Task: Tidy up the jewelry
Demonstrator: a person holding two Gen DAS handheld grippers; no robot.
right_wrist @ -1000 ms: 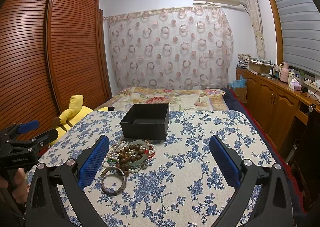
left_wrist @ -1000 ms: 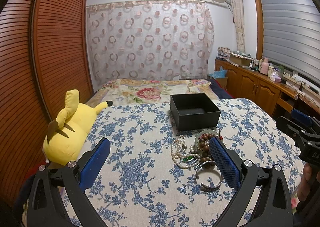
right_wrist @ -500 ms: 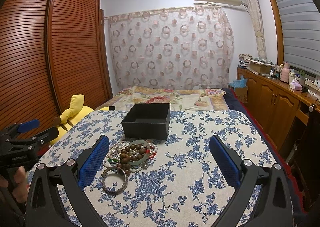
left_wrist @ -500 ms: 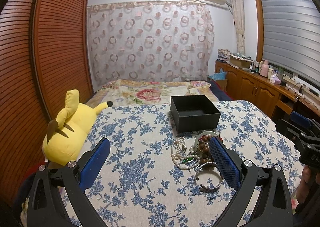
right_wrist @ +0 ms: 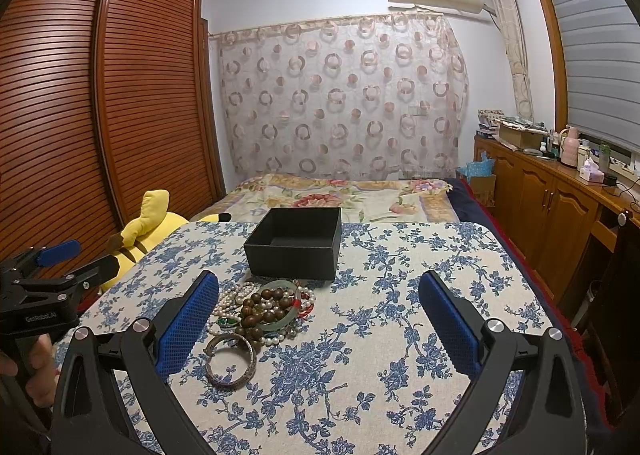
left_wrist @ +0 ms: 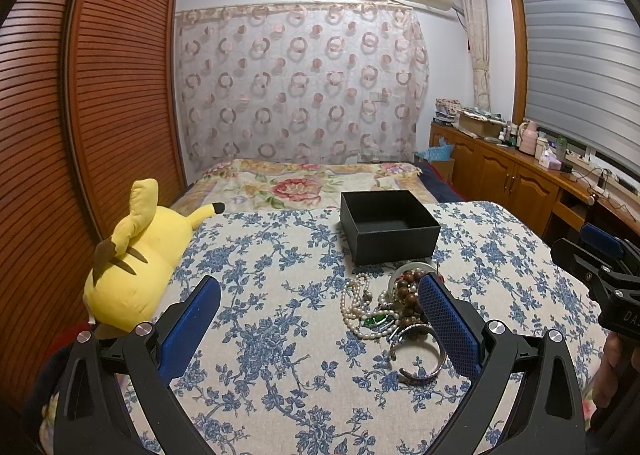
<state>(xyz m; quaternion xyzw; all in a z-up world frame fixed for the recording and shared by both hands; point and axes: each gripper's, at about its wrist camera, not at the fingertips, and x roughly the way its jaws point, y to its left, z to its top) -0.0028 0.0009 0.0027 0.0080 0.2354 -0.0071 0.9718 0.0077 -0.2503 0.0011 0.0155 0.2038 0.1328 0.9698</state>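
A bedroom scene from two cameras, each mounted on a hand-held gripper. A desk [right_wrist: 400,335] covered with a blue floral cloth stands in front of a bed [right_wrist: 340,195]. Near the middle of the desk sits an open black box [right_wrist: 296,245], which looks empty. Just in front of it, touching or nearly touching its near wall, lies a tangled heap of jewelry [right_wrist: 266,309]: a pearl necklace [left_wrist: 356,309], a strand of brown wooden beads [right_wrist: 260,305], a pale green bangle [right_wrist: 292,315] and something red. A metal bangle [right_wrist: 231,359] lies at the near edge of the heap, a little apart.

The step in hand appears to be choosing and reaching for the first piece to move into the box. The metal bangle seems the easiest start, since it lies free of the tangle; closing on its rim from above should lift it cleanly. The strands will probably snag on each other, so lifting slowly and holding the heap down with the other gripper may help.

The left hand-held gripper [left_wrist: 320,329] has its fingers spread wide, holds nothing, and hangs above the cloth with the heap beside its right finger. The right hand-held gripper [right_wrist: 320,329] is equally wide apart and empty, the heap by its left finger. A yellow plush toy [left_wrist: 140,259] lies on the left, beside a wooden wardrobe [left_wrist: 80,115]
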